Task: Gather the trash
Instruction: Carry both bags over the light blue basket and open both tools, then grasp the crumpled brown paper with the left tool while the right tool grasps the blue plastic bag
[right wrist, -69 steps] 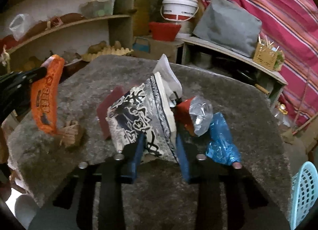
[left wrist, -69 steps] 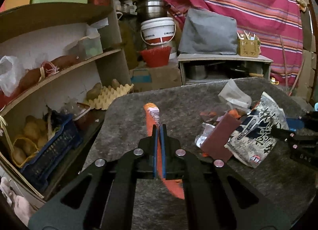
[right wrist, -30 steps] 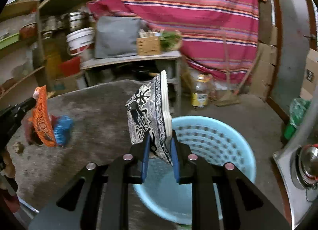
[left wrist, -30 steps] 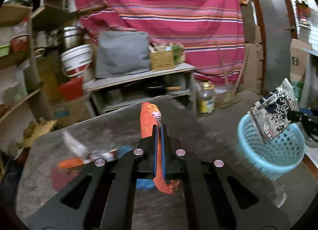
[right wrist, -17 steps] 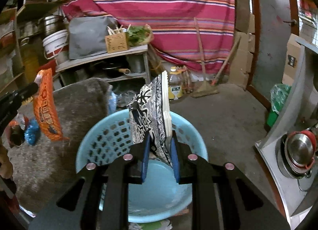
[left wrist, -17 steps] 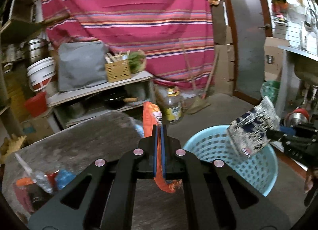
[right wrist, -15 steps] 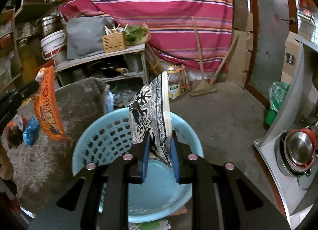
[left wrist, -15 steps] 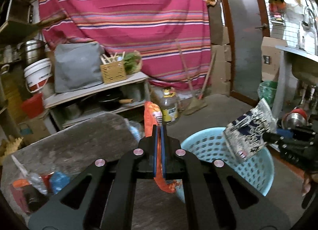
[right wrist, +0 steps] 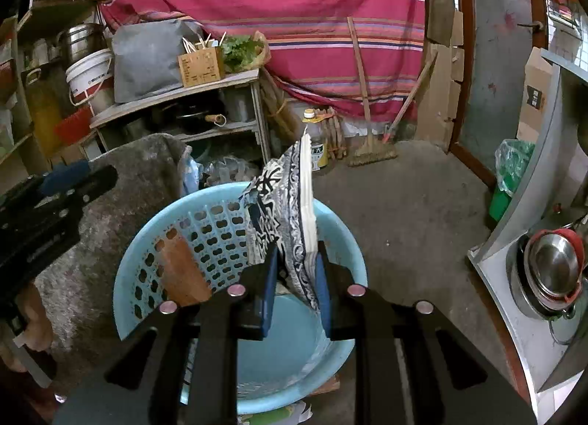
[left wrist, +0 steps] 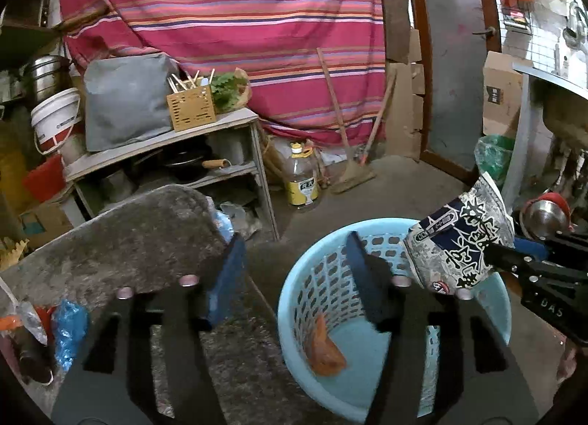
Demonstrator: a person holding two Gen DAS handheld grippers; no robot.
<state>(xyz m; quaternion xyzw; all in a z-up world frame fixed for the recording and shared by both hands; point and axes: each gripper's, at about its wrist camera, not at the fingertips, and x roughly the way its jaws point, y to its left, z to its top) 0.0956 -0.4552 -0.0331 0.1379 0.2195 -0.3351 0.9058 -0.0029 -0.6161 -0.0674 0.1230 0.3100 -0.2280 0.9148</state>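
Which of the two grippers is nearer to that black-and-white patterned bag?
Right. The right gripper is clamped on the patterned bag above the blue basket. The left gripper, jaws opening and empty, is off to the bag's side, apart from it.

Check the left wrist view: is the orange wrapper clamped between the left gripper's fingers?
No: the left gripper is opening with nothing between its fingers, and the orange wrapper is inside the blue basket.

Dim indoor light; brightest glare at upper right, dark vignetted corners, strong fisheye bending at edges, mild softness.
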